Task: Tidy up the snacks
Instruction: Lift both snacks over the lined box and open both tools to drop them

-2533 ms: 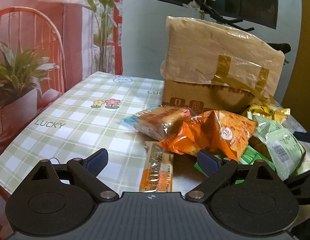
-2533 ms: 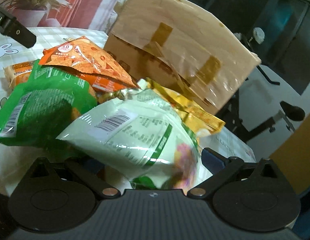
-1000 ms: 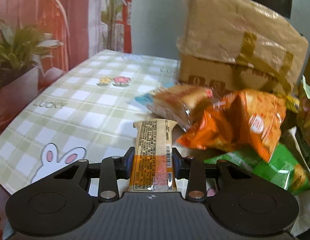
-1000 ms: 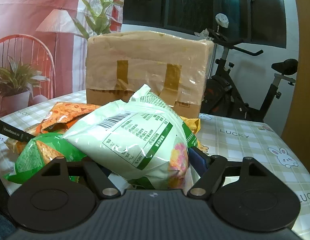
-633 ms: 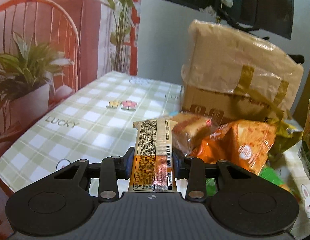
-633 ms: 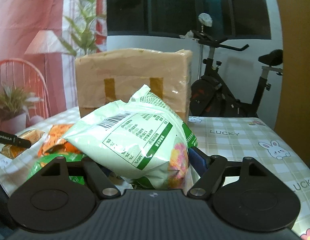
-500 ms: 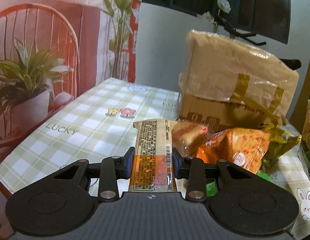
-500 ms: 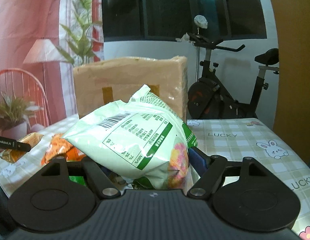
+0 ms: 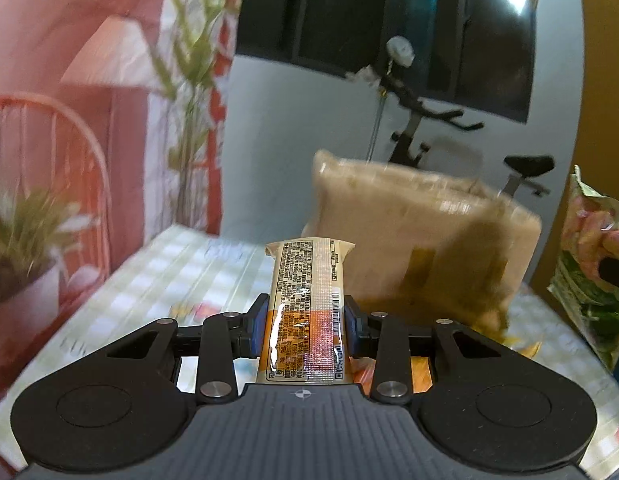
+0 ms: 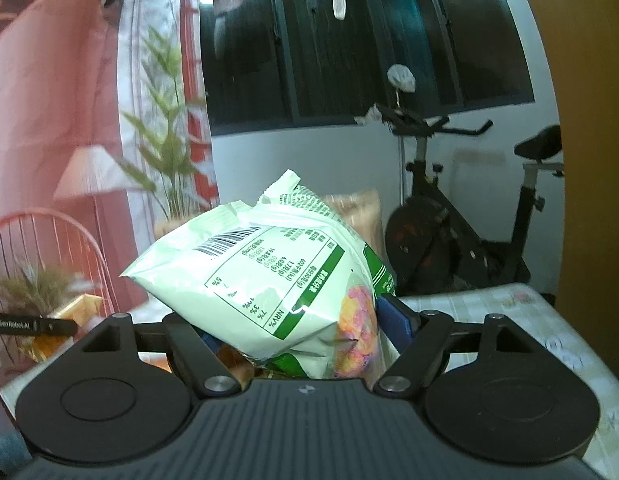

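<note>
1. The left tool (image 9: pixel 304 320) is clamping a long wrapped snack bar (image 9: pixel 306 312) across its width. The blue pads are pressing on both side edges near the bar's lower half.
2. The bar's long axis is running straight out along the fingers, so its crimped far end is pointing toward the cardboard box (image 9: pixel 425 236) and slightly to the left of the box's front face.
3. The right tool (image 10: pixel 297 330) is gripping a pale green snack bag (image 10: pixel 277 280). The puffy bag is bulging up and over the fingers, with the barcode side facing the camera. Its left pad is mostly hidden under the bag, but the bag is plainly being held up clear of the worktop.
4. In the left wrist view, that same bag is appearing at the far right edge, level with the box's top and to the box's right.
5. Below and in front of the box, an orange packet (image 9: pixel 421 368) and a yellow one are lying on the checked worktop (image 9: pixel 197 276), but blur is making their shapes hard to read.
6. The box is standing past both held snacks, wrapped in plastic and crossed with brown tape. Whether its top is open cannot be told.
7. My judgement is that the coming move is turning on the box lying dead ahead of both tools. The left tool seems nearer its front left corner, and the bar is already pointing endwise toward it.
8. An exercise bike (image 10: pixel 465 224) is standing behind the box, off the worktop.
</note>
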Motion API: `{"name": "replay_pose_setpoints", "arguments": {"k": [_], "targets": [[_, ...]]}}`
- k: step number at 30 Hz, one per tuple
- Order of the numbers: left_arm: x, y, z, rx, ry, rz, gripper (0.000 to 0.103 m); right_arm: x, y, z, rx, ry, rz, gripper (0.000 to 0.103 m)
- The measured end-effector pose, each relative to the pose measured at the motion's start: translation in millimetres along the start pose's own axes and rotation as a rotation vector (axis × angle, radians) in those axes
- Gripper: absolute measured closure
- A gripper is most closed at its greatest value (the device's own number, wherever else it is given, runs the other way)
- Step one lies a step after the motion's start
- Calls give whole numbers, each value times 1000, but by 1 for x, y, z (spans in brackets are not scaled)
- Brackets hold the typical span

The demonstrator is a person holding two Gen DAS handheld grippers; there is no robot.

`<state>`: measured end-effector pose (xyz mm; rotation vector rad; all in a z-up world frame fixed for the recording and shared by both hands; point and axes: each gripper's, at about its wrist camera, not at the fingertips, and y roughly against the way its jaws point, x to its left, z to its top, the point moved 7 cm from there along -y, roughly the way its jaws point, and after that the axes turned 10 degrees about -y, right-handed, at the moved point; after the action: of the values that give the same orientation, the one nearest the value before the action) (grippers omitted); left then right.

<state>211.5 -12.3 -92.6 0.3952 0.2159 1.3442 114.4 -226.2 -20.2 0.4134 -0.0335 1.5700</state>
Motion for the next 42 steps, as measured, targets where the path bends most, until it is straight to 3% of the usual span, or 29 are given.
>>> {"name": "replay_pose_setpoints", "arguments": {"k": [7, 15, 21, 25, 30, 33, 35, 37, 42], "targets": [[-14, -20, 64, -78, -26, -62, 64, 5, -25, 62, -69, -29, 52, 26], [-32, -69, 120, -95, -29, -108, 64, 10, -77, 119, -112, -47, 109, 26], [-42, -102, 144, -76, -18, -136, 64, 10, -126, 144, -107, -117, 145, 26], [-48, -132, 151, -42, -19, -149, 64, 8, -163, 146, -58, -169, 181, 26], [-58, -176, 146, 14, -81, -138, 63, 1, -208, 131, 21, -169, 151, 26], [-59, -195, 142, 51, -110, -97, 44, -4, -224, 114, 64, -126, 115, 21], [-58, -195, 139, 44, -114, -75, 42, -11, -233, 102, 104, -125, 90, 13], [-56, -189, 136, 50, -113, -78, 42, -18, -235, 93, 135, -113, 64, 12], [-50, -164, 146, 44, -124, -82, 42, -34, -202, 85, 66, -193, 83, 11]]}}
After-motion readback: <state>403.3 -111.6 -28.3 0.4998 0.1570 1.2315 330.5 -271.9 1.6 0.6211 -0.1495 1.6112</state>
